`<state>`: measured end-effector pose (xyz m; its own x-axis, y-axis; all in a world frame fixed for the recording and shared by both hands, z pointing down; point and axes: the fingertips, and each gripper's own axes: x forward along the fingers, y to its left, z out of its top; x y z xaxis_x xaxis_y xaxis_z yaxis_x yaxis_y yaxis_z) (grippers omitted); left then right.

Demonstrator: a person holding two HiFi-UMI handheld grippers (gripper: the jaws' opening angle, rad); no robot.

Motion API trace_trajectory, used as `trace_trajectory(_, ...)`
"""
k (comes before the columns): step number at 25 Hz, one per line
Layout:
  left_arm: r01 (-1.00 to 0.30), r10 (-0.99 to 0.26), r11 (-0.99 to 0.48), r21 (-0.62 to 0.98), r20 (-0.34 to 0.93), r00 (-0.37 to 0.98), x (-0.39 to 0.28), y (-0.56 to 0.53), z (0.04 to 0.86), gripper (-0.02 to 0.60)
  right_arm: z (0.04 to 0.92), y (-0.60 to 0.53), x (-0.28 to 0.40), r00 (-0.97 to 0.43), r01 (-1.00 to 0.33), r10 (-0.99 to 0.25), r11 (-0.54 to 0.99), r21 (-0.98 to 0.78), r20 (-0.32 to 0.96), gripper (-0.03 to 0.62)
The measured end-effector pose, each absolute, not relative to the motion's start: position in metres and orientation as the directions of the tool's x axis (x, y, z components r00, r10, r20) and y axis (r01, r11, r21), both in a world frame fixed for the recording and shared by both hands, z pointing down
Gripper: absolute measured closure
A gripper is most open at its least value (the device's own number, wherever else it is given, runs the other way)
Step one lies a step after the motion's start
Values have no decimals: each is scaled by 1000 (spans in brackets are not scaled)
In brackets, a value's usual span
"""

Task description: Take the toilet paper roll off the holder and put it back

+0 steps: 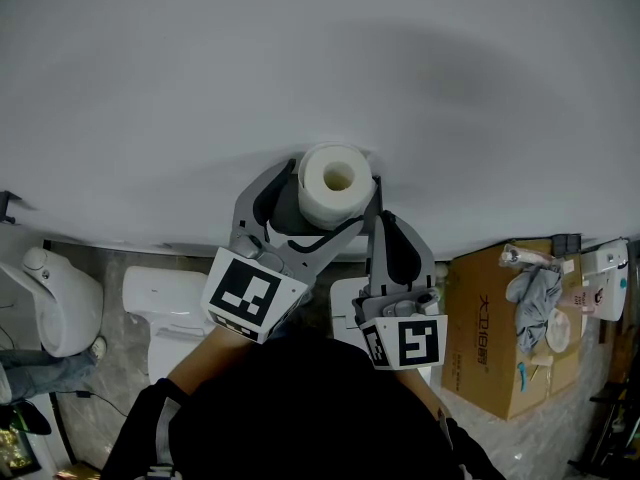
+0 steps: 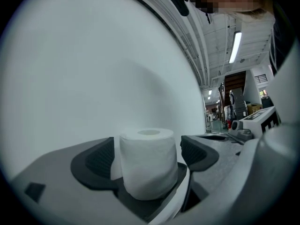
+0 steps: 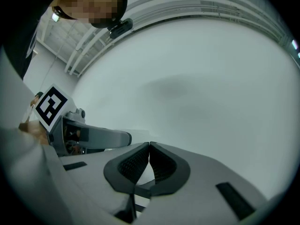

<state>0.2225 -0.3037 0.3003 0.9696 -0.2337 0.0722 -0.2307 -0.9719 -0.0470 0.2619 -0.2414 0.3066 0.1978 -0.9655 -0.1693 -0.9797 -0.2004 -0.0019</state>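
A white toilet paper roll (image 1: 335, 181) sits against the white wall, its hollow core facing up. The roll hides its holder. My left gripper (image 1: 322, 200) reaches level toward the wall with its jaws spread wide on either side of the roll (image 2: 149, 163). The right pad (image 2: 198, 152) stands clear of the paper. The left pad (image 2: 93, 162) lies close beside it. My right gripper (image 1: 381, 211) is just right of the roll with its dark pads (image 3: 140, 162) pressed together and nothing between them, pointing at the bare wall.
Below on the floor stand a white toilet (image 1: 165, 303), a second white fixture (image 1: 55, 303) at the far left, and an open cardboard box (image 1: 500, 348) holding a cloth and small items at the right. The plain wall (image 1: 300, 58) fills the upper view.
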Motion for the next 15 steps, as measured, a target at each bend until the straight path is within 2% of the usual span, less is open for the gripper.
trace_trajectory(15, -200, -208, -977, -71, 131, 969, 242, -309, 306, 144, 310, -244, 270, 214, -977, -963, -215, -13, -163, 571)
